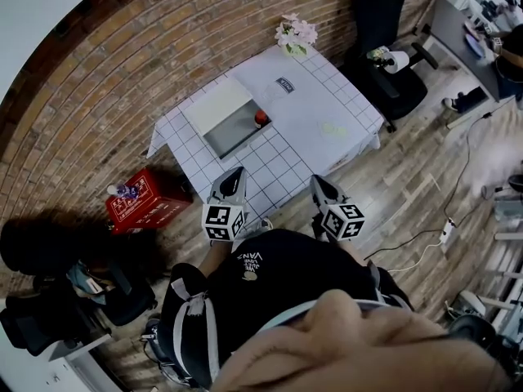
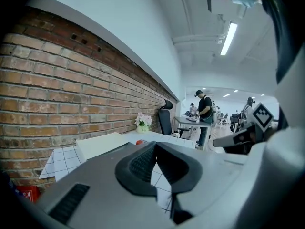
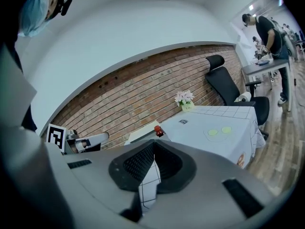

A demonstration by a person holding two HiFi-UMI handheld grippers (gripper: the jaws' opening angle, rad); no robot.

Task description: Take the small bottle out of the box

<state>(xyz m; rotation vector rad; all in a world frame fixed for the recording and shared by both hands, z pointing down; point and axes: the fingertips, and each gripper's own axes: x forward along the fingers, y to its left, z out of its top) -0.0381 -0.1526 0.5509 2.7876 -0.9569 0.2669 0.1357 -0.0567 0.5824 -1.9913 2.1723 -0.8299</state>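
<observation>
The table point(image 1: 323, 96), covered with a white grid-pattern cloth, stood close to a brick wall point(image 1: 98, 80), with a pot of flowers point(image 1: 296, 33) at its far corner. The box point(image 1: 233, 134) lay open along the table's left edge, with its white lid point(image 1: 214, 104) folded back toward the wall. The small bottle point(image 1: 261, 119) stood upright at the right end of the box, and in the right gripper view its red cap showed above the rim. The left gripper point(image 1: 237, 172) and the right gripper point(image 1: 319, 180) were both held close to the person's body, short of the table's near edge and well apart from the box. In each gripper view the ribbed pads were pressed together with nothing between them, the left pads point(image 2: 143, 163) and the right pads point(image 3: 138, 161) alike. Two pale green discs point(image 1: 329, 126) and a small dark-printed card point(image 1: 283, 85) lay on the cloth toward the right and far edges. A red crate point(image 1: 147, 198) sat on the floor left of the table, and a black office chair point(image 1: 384, 76) stood beyond its right edge.
</observation>
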